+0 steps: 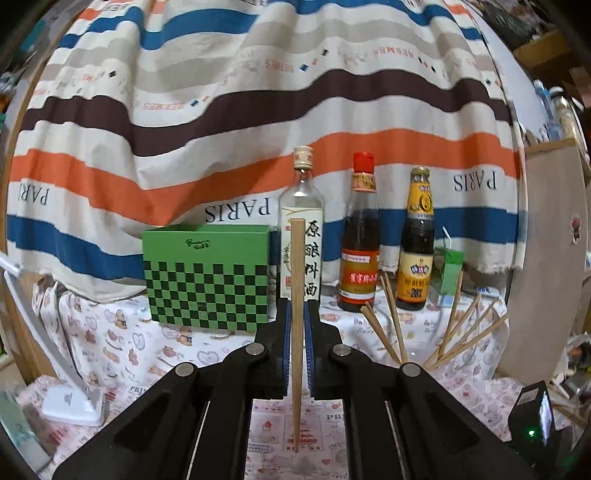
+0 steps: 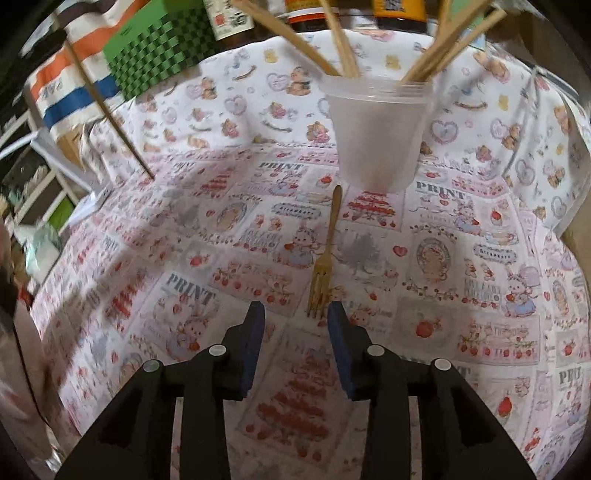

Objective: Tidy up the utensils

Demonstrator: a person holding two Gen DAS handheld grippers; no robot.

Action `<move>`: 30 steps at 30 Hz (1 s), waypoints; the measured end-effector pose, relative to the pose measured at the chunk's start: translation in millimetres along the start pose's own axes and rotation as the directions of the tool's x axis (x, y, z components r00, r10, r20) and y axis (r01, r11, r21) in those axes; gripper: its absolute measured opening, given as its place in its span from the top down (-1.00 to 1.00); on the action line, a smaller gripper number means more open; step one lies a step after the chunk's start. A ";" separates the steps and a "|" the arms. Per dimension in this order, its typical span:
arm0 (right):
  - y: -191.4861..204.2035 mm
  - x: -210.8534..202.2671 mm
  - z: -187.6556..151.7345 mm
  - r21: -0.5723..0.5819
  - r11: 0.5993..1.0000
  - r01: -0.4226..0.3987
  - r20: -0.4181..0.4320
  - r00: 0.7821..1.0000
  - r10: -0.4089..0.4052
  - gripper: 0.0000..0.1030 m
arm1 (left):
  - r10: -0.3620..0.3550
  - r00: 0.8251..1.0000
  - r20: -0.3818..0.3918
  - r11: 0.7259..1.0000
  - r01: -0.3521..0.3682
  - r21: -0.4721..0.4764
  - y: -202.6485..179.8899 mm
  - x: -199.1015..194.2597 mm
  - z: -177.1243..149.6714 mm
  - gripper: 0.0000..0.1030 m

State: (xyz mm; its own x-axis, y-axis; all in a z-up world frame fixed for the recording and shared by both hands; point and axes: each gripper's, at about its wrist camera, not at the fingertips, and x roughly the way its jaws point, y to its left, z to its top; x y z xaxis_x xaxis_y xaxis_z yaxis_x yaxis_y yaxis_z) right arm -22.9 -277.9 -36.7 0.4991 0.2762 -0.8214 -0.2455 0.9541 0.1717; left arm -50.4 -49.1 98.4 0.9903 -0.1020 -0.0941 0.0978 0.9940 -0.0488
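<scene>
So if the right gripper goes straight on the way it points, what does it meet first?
Probably the fork: its tines lie just ahead of the open jaws of the right gripper, slightly right of centre. Depth is unclear.

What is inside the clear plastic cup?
Several wooden chopsticks stand in the clear plastic cup, fanning outward above its rim. The frosted wall hides their lower ends and anything else inside.

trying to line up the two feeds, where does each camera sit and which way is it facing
Left wrist: on the left hand-held gripper, facing level at the bottles and green box; its fingers clamp a chopstick.
Right wrist: on the right hand-held gripper, angled down at the wooden fork; fingers open.
Shared: the cup of chopsticks, the box.
</scene>
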 end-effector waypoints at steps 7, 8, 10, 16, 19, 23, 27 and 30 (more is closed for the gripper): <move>1.0 8.1 6.4 0.000 0.998 0.063 0.022 0.998 -0.063 0.78 | -0.022 1.000 -0.008 0.999 0.022 -0.047 10.8 1.3 -9.4 0.88; -0.2 8.0 6.8 0.006 0.998 0.056 0.024 0.998 -0.056 0.79 | -0.017 1.000 -0.008 0.999 0.017 -0.044 10.9 1.2 -10.4 0.88; -1.9 3.6 6.7 0.021 0.999 0.048 0.044 0.998 -0.049 0.92 | -0.012 1.000 -0.008 0.999 0.011 -0.044 11.4 0.2 -12.2 0.88; 10.1 -20.0 8.9 -0.025 0.998 0.055 0.115 0.992 -0.051 0.93 | -0.035 0.999 0.000 0.996 0.035 -0.079 15.2 -5.7 -9.0 0.88; 7.8 -19.7 11.0 -0.003 0.993 0.119 0.145 0.982 -0.118 0.93 | -0.028 1.000 0.003 0.996 0.028 -0.085 17.4 -7.3 -9.2 0.88; -2.6 -3.2 12.9 0.047 0.994 0.099 0.087 0.991 -0.103 0.91 | -0.022 1.000 0.010 0.995 0.023 -0.101 22.7 -8.3 -10.7 0.88; -6.8 3.5 13.6 0.078 0.995 0.064 0.083 0.994 -0.071 0.87 | -0.016 1.000 0.003 0.994 0.016 -0.112 27.0 -5.6 -15.2 0.88; -3.3 4.7 13.2 0.069 0.997 0.037 0.080 0.996 -0.042 0.57 | -0.011 1.000 -0.014 0.993 0.009 -0.118 28.4 -2.0 -17.0 0.88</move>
State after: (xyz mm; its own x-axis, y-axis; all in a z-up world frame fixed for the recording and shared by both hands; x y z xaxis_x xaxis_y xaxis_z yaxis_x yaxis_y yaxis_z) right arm -8.8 -278.2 -33.9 0.5738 0.2442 -0.7818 -0.1689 0.9693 0.1788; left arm -51.3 -21.3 80.4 0.9877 -0.1131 -0.1079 0.0941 0.9815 -0.1670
